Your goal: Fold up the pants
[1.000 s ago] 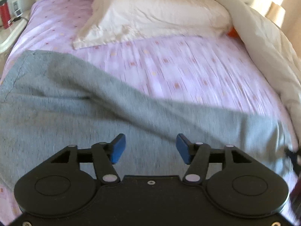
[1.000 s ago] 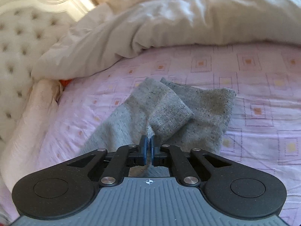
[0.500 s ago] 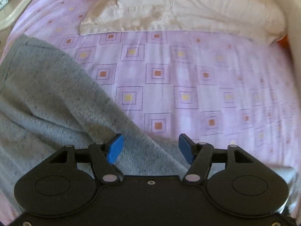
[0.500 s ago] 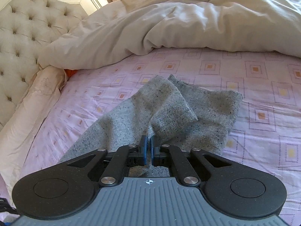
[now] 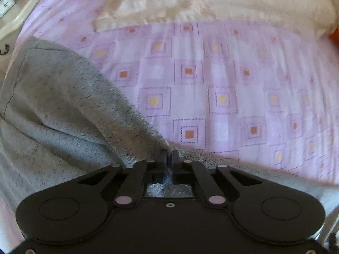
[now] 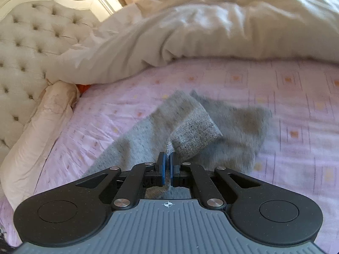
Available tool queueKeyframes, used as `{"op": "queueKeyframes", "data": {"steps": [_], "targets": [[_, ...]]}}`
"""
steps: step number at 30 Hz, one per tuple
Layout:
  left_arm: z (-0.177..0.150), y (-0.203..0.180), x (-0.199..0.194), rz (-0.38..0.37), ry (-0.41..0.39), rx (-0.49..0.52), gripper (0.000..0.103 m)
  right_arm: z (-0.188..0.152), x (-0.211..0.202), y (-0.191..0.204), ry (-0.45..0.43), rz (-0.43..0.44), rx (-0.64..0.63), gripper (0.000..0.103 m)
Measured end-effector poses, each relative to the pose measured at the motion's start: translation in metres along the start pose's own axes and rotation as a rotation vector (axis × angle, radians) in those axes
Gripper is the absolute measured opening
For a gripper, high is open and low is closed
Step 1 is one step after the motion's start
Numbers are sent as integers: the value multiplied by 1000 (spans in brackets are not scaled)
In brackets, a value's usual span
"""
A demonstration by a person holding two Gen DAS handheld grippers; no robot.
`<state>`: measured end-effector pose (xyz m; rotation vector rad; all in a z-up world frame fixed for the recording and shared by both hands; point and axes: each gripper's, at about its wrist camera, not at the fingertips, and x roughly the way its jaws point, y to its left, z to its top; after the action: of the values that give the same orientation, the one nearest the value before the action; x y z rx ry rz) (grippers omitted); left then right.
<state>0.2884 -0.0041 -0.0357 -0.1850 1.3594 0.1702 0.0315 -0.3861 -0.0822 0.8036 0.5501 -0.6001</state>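
The left gripper (image 5: 168, 158) has just been closing, and its jaws now pinch the edge of the grey pants (image 5: 63, 110), whose cloth bunches away to the left over the pink patterned bedsheet (image 5: 222, 74). A cream pillow (image 5: 211, 0) lies at the far side. The right gripper (image 6: 167, 165) is clamped narrow on a fold of the pants (image 6: 190, 127); the leg ends spread just beyond its tips. Farther off lie a rumpled duvet (image 6: 211, 31) and, far left, a tufted headboard (image 6: 31, 42).

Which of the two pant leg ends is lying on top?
The left leg end in the right wrist view is on top. It crosses over the other leg end, which lies flat on the pink sheet to its right.
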Motion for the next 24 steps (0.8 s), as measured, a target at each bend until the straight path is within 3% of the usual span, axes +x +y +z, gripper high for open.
{"op": "queueKeyframes", "data": {"steps": [6, 10, 13, 16, 18, 19, 20, 24], "targets": [[-41, 16, -86, -68, -244, 57, 4, 29, -32, 6, -71, 100, -107, 4], [-89, 41, -127, -121, -356, 43, 4, 38, -36, -4, -36, 73, -192, 4], [-132, 62, -108, -129, -307, -10, 4, 36, -13, -20, 98, -3, -203, 4], [-171, 78, -54, -119, -153, -63, 4, 32, -1, -29, 171, -14, -206, 4], [-181, 88, -14, -121, -44, -119, 1, 34, -4, -33, 170, -1, -182, 7], [-184, 91, -4, -127, -31, -144, 2, 35, -6, -36, 169, 15, -153, 7], [-186, 93, -8, -147, -86, -168, 2, 37, -7, -39, 172, 29, -122, 8], [-176, 83, -12, -150, -95, -123, 2, 43, -1, -44, 209, 33, -39, 14]]}}
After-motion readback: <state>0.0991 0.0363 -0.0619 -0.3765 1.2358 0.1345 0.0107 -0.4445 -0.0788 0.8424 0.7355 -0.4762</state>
